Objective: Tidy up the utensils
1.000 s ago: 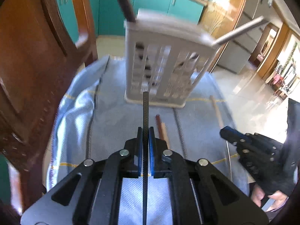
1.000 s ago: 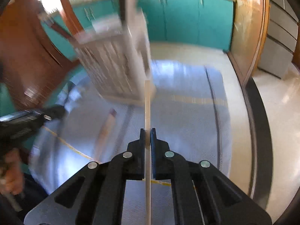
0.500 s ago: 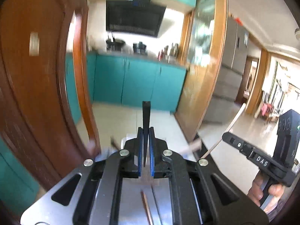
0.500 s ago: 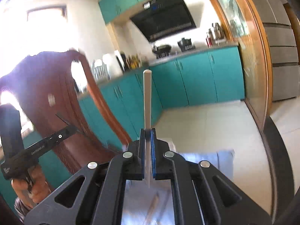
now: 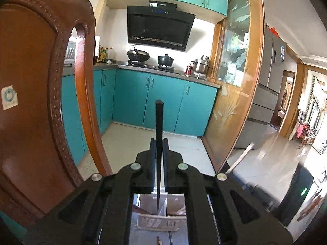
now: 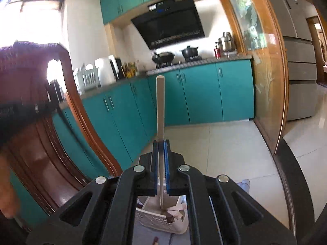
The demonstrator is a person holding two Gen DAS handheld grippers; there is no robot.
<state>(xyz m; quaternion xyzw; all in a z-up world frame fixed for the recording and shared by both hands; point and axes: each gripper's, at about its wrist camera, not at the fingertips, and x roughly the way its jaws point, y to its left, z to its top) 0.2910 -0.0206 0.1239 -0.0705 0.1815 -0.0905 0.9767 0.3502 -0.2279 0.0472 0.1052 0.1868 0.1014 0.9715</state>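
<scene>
My left hand-held gripper is clamped shut on a black chopstick, which stands upright between the pads, its tip hanging over the white slotted utensil basket below. My right hand-held gripper is closed tight on a pale wooden chopstick, also upright, lower end above the same basket. Carved wooden chair back close on the left
</scene>
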